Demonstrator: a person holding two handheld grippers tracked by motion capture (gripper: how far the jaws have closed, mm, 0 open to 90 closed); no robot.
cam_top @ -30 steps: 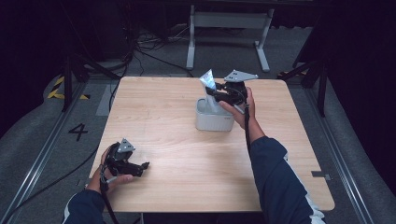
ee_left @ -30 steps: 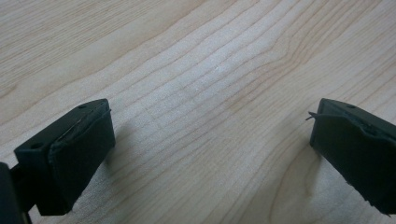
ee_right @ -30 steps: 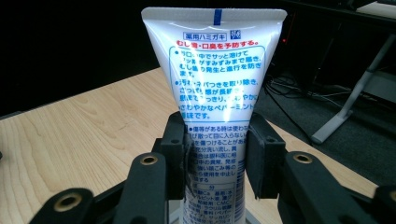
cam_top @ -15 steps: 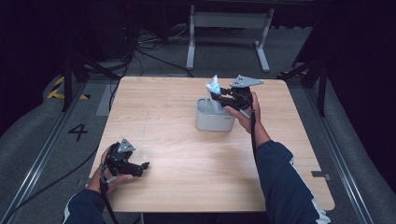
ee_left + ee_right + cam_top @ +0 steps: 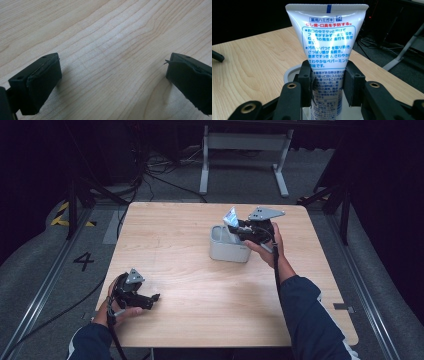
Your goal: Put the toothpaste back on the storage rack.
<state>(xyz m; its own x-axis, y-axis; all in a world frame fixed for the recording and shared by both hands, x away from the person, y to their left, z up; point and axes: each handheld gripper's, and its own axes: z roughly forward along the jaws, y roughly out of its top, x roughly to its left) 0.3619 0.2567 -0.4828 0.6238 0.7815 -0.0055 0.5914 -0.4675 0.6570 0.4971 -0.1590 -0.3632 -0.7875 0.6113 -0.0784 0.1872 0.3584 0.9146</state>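
Observation:
A white toothpaste tube (image 5: pixel 329 50) with blue and red print stands upright, crimped end up, and my right gripper (image 5: pixel 327 82) is shut on its lower half. In the high view the tube (image 5: pixel 230 216) pokes up over the grey oval cup (image 5: pixel 226 251) near the table's middle, with the right gripper (image 5: pixel 240 231) at the cup's right rim. The cup's pale rim (image 5: pixel 292 72) lies just behind the tube. Near the front left edge my left gripper (image 5: pixel 148 300) rests low on the table, open; its pads (image 5: pixel 42 82) stand wide apart over bare wood (image 5: pixel 110 50).
The wooden table (image 5: pixel 190 295) has bare room between the two hands. Behind the far edge stands a grey metal frame (image 5: pixel 245 150) with cables on the floor. A rail and a painted 4 (image 5: pixel 83 261) lie left of the table.
My right gripper has lifted the toothpaste tube slightly and shifted it rightward over the cup. The left gripper has stayed where it was.

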